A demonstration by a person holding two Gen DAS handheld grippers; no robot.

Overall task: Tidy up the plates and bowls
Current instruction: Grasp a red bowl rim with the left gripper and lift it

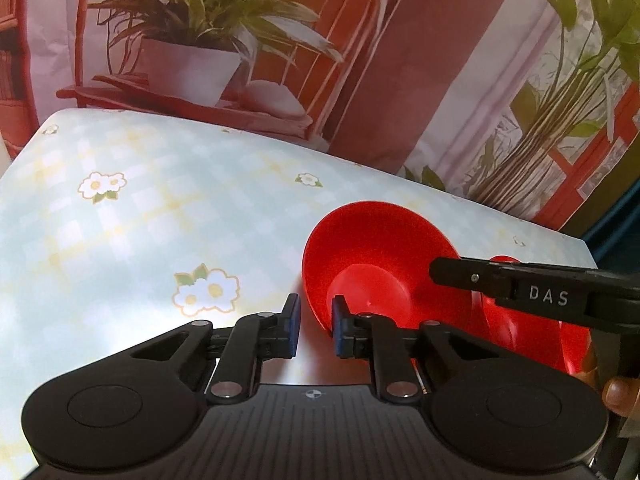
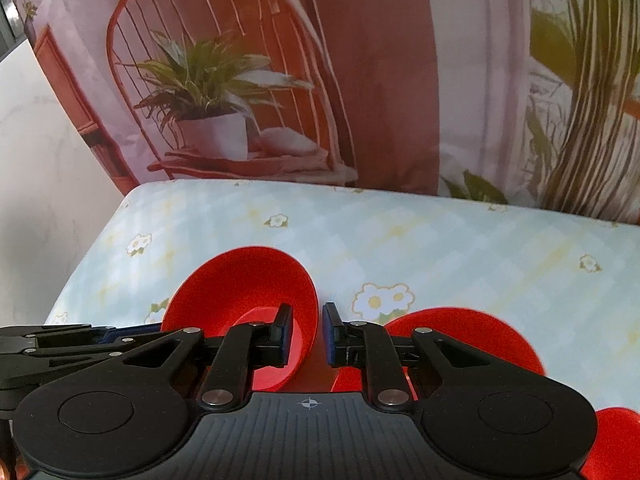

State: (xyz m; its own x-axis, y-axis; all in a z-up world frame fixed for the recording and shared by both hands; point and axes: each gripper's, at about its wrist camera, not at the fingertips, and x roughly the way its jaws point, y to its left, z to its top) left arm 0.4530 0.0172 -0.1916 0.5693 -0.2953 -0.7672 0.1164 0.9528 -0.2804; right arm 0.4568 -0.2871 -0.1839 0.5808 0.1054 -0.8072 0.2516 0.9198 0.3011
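left gripper (image 1: 316, 326) nipping red bowl (image 1: 372, 256) near rim | right gripper (image 2: 306, 334) nipping same bowl's far-side rim | bowl tilted | 2nd bowl (image 2: 460, 340) right of it

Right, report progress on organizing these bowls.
Nothing looks stacked yet. In hand: the left gripper and right gripper each pinch the rim of one red bowl, on opposite sides. Left: a second red dish and a third red dish lie apart on the table.

Red bowl (image 1: 380, 264), pale blue checked tablecloth (image 1: 140, 208) with white daisies, black tool (image 1: 316, 328)
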